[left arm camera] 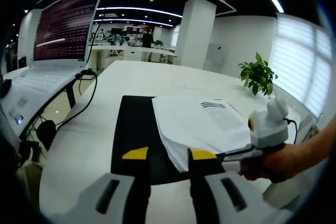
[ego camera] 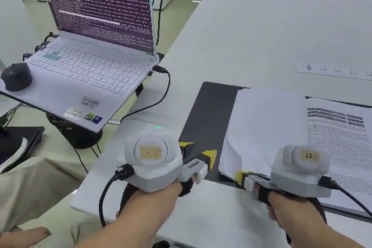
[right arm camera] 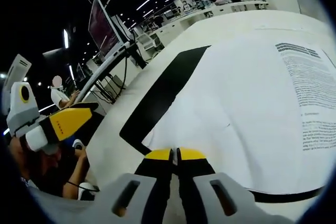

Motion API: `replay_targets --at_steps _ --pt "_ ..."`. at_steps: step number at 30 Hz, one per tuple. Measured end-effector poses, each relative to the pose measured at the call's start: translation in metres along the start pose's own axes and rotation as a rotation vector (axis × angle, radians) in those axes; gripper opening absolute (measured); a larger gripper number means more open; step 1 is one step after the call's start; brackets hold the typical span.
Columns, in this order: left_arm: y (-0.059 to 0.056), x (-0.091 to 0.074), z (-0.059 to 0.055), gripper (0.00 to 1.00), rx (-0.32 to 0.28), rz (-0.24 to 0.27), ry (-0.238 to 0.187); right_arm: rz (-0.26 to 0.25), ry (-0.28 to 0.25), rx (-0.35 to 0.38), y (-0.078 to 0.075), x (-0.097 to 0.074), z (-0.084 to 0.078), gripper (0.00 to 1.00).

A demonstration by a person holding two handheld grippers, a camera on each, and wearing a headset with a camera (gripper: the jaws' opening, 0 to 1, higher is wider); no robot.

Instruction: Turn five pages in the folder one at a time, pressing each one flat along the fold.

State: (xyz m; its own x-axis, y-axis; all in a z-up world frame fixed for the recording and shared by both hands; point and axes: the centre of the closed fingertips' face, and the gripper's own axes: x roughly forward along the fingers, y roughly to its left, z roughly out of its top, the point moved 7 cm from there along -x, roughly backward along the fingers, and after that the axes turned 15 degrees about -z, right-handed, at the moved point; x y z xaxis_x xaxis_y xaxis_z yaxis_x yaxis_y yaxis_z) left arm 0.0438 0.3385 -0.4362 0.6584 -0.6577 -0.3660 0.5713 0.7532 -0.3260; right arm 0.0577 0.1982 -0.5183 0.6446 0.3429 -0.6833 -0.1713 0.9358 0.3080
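A black folder (ego camera: 206, 114) lies open on the white table, its stack of pages (ego camera: 267, 126) spread across it. The left sheet is blank and the right sheet (ego camera: 343, 132) is printed. My right gripper (ego camera: 241, 177) sits at the near left corner of the blank sheet, its yellow-tipped jaws shut (right arm camera: 176, 154) on that corner, which curls slightly off the cover. To the left, my left gripper (ego camera: 197, 160) hovers open (left arm camera: 169, 155) over the folder's near left edge with nothing between its fingers. The right gripper (left arm camera: 231, 155) also enters the left gripper view from the right.
An open white laptop (ego camera: 93, 56) stands on a raised stand at the far left, with a black mouse (ego camera: 16, 76) beside it and a cable (ego camera: 152, 100) trailing onto the table. A white power strip (ego camera: 337, 71) lies at the far right. A potted plant (left arm camera: 257, 77) stands far off.
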Motion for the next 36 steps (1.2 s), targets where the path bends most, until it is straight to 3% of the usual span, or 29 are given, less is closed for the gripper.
replay_targets --at_steps 6,13,17,21,28,32,36 --pt "-0.002 0.006 -0.001 0.27 0.007 -0.005 0.017 0.048 -0.015 -0.032 0.007 -0.002 0.0 0.12" --pt "-0.003 0.019 -0.002 0.27 0.019 -0.019 0.044 0.119 -0.045 -0.005 0.01 -0.009 0.001 0.25" --pt "-0.006 0.031 -0.001 0.27 0.034 -0.037 0.067 0.121 -0.084 -0.019 0.007 -0.019 0.006 0.2" --pt "-0.012 0.048 -0.003 0.27 0.055 -0.065 0.098 0.092 -0.142 -0.041 -0.005 -0.03 0.015 0.2" --pt "-0.021 0.079 -0.017 0.27 0.083 -0.097 0.167 0.037 -0.204 -0.003 -0.037 -0.045 0.027 0.15" --pt "-0.022 0.092 -0.03 0.27 0.103 -0.091 0.218 0.008 -0.225 0.01 -0.054 -0.049 0.034 0.13" --pt "-0.018 0.098 -0.041 0.28 0.118 -0.05 0.253 -0.014 -0.241 0.016 -0.07 -0.05 0.04 0.1"
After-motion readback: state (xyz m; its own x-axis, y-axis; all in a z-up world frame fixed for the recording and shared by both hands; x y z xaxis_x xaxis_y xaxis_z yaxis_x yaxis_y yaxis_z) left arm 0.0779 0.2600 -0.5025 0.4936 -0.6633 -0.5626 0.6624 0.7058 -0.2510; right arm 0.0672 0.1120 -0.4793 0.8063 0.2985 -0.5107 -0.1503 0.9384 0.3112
